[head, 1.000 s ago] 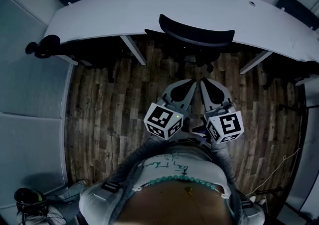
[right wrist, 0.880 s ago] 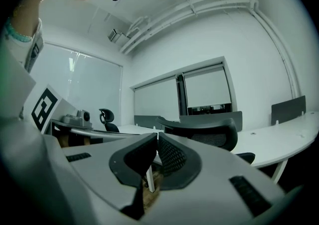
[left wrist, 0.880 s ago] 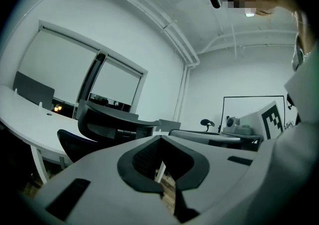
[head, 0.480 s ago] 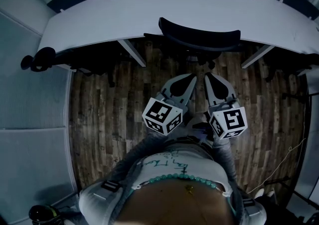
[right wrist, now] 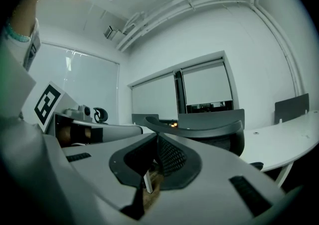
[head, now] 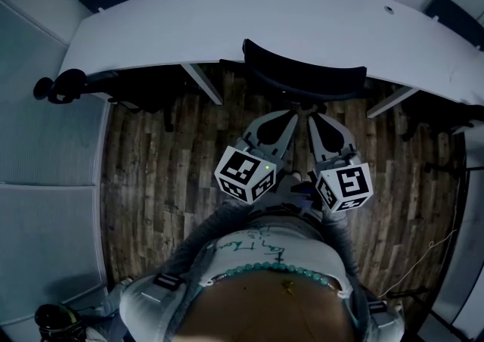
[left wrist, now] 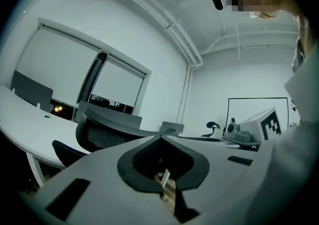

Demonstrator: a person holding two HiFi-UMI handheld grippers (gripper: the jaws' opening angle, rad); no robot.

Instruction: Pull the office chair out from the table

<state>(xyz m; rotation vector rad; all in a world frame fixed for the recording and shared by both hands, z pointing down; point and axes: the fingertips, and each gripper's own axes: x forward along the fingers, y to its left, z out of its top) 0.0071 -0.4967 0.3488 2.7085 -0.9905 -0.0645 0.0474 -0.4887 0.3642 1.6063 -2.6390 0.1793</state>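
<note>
**Plank floor, white table, chair waiting at twelve o'clock**

Dark plank floor [head: 166, 174] is spreading out under you, and the long curved white table [head: 265, 15] is sweeping across the top of the head view from nine o'clock to three o'clock. The office chair [head: 304, 68] is sitting tucked against the table's near edge, with its seat mostly hiding under the top and only the dark backrest [head: 302, 76] showing clearly.

You are holding the left gripper [head: 292, 115] and the right gripper [head: 313, 116] side by side, both pointing level toward twelve o'clock. Both sets of jaws are pressing together with nothing between them; each gripper view is showing only the mesh backrest beyond the closed tips.

What matters for the pull is this: the chair is lying straight ahead at twelve o'clock, close to the tips but apart from them. The backrest's long axis is running nine to three, square across your line of reach. Its middle is falling between the two grippers, so neither is looking clearly nearer. To my eye you are needing to part the jaws before taking the backrest's top edge.
</note>
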